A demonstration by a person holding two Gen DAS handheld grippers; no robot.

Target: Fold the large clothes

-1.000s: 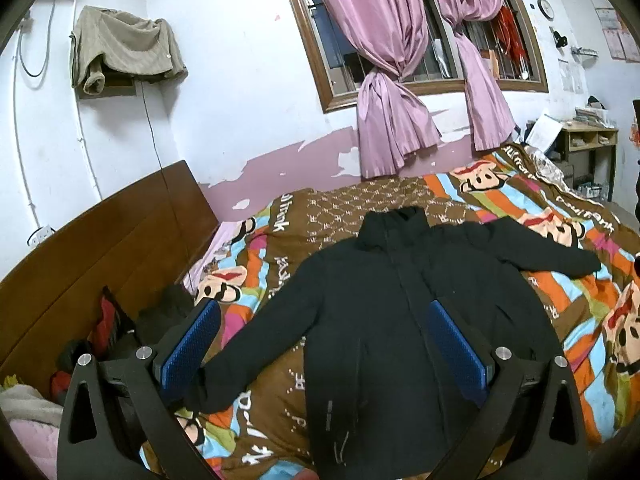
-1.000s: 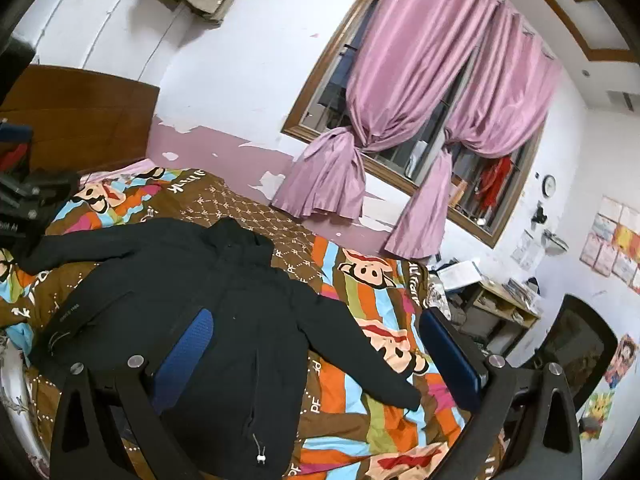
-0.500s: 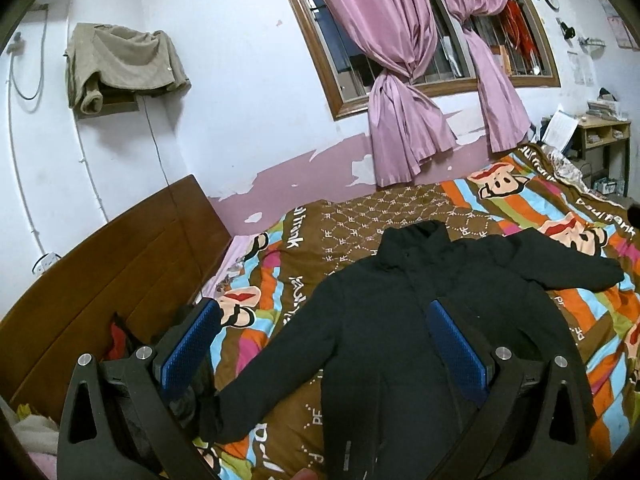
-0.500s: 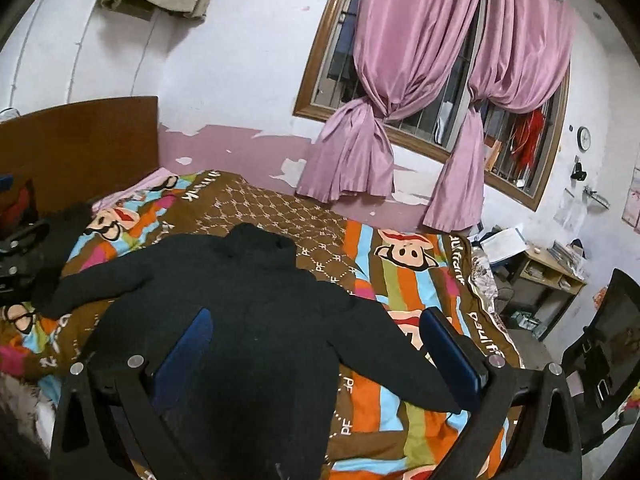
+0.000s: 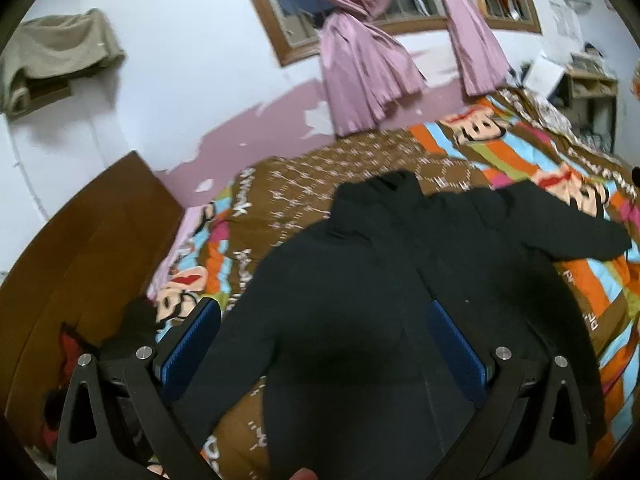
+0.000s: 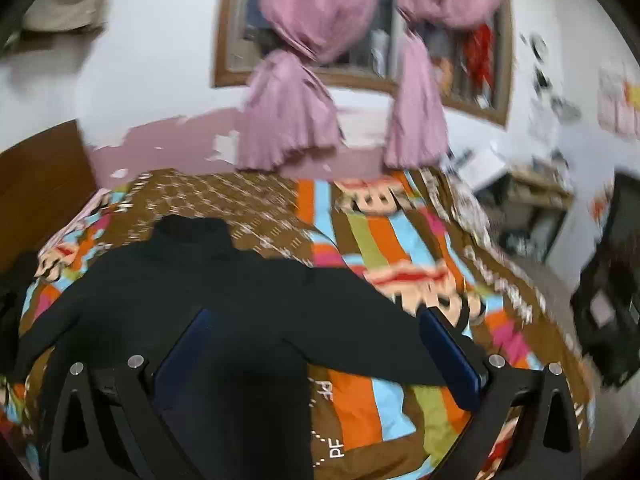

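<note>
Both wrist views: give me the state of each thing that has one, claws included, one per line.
Black jacket: spread flat on the bedspread, sleeves out, collar toward the window, unfolded.
Left claw: open, empty, above the jacket.
Right claw: open, empty, above the jacket's sleeve.
Pink curtains: tied back in bunches.

A home bedroom: bed (image 5: 460, 148), wooden headboard (image 5: 92, 248), pink curtains (image 5: 360, 68).

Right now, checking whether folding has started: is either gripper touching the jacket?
Cannot tell. Both views show open grippers, left and right, over the jacket, but no plain gap or contact.
</note>
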